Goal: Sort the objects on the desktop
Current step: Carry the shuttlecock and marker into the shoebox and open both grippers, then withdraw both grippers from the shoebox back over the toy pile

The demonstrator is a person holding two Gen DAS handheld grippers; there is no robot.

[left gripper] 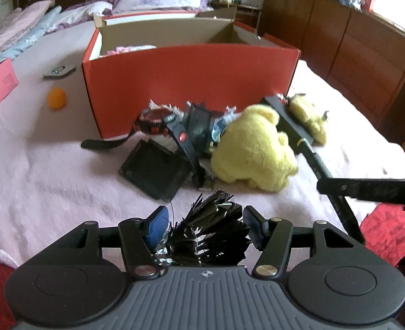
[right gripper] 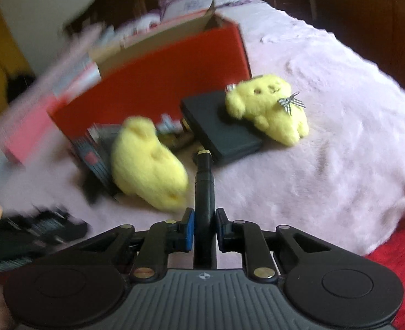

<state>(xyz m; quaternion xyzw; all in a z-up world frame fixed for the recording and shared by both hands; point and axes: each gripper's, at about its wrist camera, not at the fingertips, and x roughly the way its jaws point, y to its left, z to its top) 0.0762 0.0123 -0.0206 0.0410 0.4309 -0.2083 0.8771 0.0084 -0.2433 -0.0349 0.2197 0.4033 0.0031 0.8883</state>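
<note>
The right claw (right gripper: 204, 232) has its two blue pads closed on a slim black pen (right gripper: 204, 189) with a gold ring near its far tip. The pen points straight ahead of this claw, its far end near a flat black case (right gripper: 219, 126) lying on the pink bed cover (right gripper: 326, 165). The pen looks light, stiff and smooth, so it may slide or pivot between the pads; the grip sits on the barrel toward its near end, and a hold nearer mid-barrel would likely steady it.

The left claw (left gripper: 204, 224) stands about half open around a spiky black tinsel tuft (left gripper: 210, 231), light, soft and easily crushed; whether both pads press it cannot be told.

Ahead of both claws stands one open red box (left gripper: 191, 82), apparently the sorting bin. Before it lie two fluffy yellow plush toys (right gripper: 147, 165) (right gripper: 268, 110), one red-and-black wristwatch (left gripper: 158, 122) and one dark flat tray (left gripper: 155, 172). Far to the left claw's left sits one small orange ball (left gripper: 56, 98).
</note>
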